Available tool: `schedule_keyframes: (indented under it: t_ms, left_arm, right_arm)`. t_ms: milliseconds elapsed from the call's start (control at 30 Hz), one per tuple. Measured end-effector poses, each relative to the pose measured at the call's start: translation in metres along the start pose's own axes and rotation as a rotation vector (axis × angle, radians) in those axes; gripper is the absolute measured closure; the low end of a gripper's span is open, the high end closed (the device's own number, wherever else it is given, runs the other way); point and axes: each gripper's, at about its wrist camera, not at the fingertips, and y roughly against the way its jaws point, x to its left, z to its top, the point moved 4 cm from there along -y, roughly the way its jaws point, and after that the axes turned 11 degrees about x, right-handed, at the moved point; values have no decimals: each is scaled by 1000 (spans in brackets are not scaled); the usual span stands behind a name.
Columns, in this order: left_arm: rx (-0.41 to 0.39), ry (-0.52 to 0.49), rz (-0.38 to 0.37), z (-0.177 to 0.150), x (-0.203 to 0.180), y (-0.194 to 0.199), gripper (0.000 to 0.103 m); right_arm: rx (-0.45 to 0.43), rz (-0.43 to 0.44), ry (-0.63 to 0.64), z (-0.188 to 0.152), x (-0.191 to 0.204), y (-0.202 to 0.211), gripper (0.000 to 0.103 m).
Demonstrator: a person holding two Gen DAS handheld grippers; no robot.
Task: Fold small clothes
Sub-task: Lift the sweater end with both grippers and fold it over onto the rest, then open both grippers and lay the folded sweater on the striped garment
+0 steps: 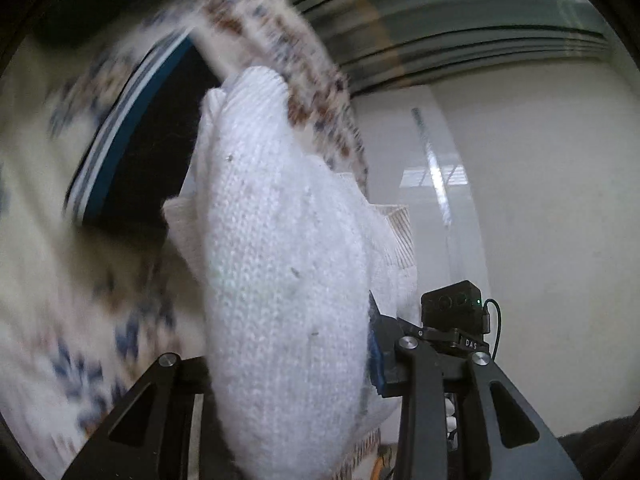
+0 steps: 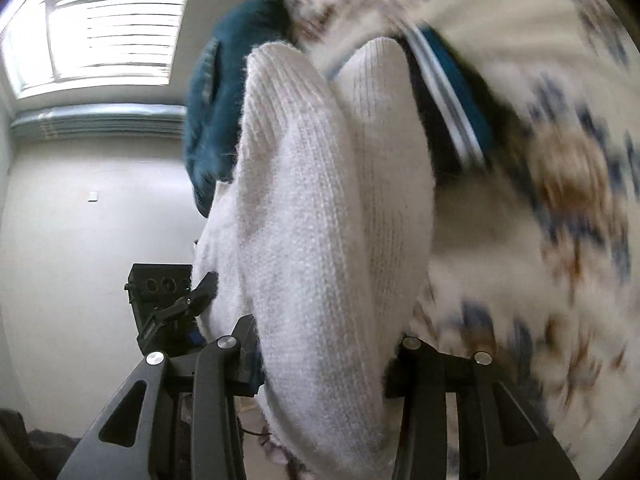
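White knit garment [image 1: 276, 280] clamped in both jaws; "DAS" on black module [image 1: 456, 316].

Both the left hand-held gripper [image 1: 292, 364] and right hand-held gripper [image 2: 324, 364] are clamped on white knit.

White knit garment [image 1: 280, 280] hanging bunched (ribbed)

Black angular linkage arms [image 1: 432, 400], silver pivot screws [image 2: 226, 342], blue pad [image 1: 376, 360]
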Motion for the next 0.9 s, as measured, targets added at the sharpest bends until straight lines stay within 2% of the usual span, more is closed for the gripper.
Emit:
schedule_keyframes:
  t_ms: [67,133,200,300,333,367,433,467,533,600,633,667,700,733,767,833,900]
  left_arm:
    - [-32,-40,29,36,0,1,71]
    - [-57,-55,62,71,10,-2,71]
    - [-66,-38,97,110,36,-15,71]
    - [-39,-8,172,141,77,-43,71]
    - [-19,7,199,148,91,-50,71]
    - [0,19,208,140,106,-54,71]
    - [21,43,200,132,124,-58,68]
    - [21,52,192,131,126,-57,67]
    - [16,68,184,126,124,-50,64]
    - [-10,46,267,120,115,-40,60]
    - [-29,20,335,119,108,-36,58]
    - [-55,-19,414,115,97,-30,48]
    - [-81,-49,475,115,89,-26,31]
    - [-115,-84,539,113,81,-22,20]
    - [-147,-114,587,108,71,-16,1]
    - [-181,-139,696,100,60,-11,0]
    - [-182,-146,791,94,51,-10,0]
  right_arm:
    - [-33,-1,34,43,12,4,61]
    - [-51,-14,56,87,23,-14,61]
    - [-56,-27,57,132,17,-30,61]
    - [-28,-66,32,187,2,-71,61]
    - [-11,-92,22,202,-8,-84,61]
    - [10,-117,8,213,-17,-94,61]
    - [23,-152,-14,226,-31,-104,60]
    - [33,-154,-30,231,-36,-107,58]
    - [41,-171,-38,231,-36,-104,46]
    - [23,-307,3,230,-28,-98,35]
    - [6,-424,44,227,-19,-95,31]
    - [-11,-508,70,223,-13,-92,23]
    - [-40,-615,113,216,-3,-89,20]
    - [-65,-713,147,206,8,-84,18]
    - [-95,-824,179,197,18,-82,13]
    - [-145,-934,218,179,34,-76,0]
    - [-183,-968,203,163,40,-73,0]
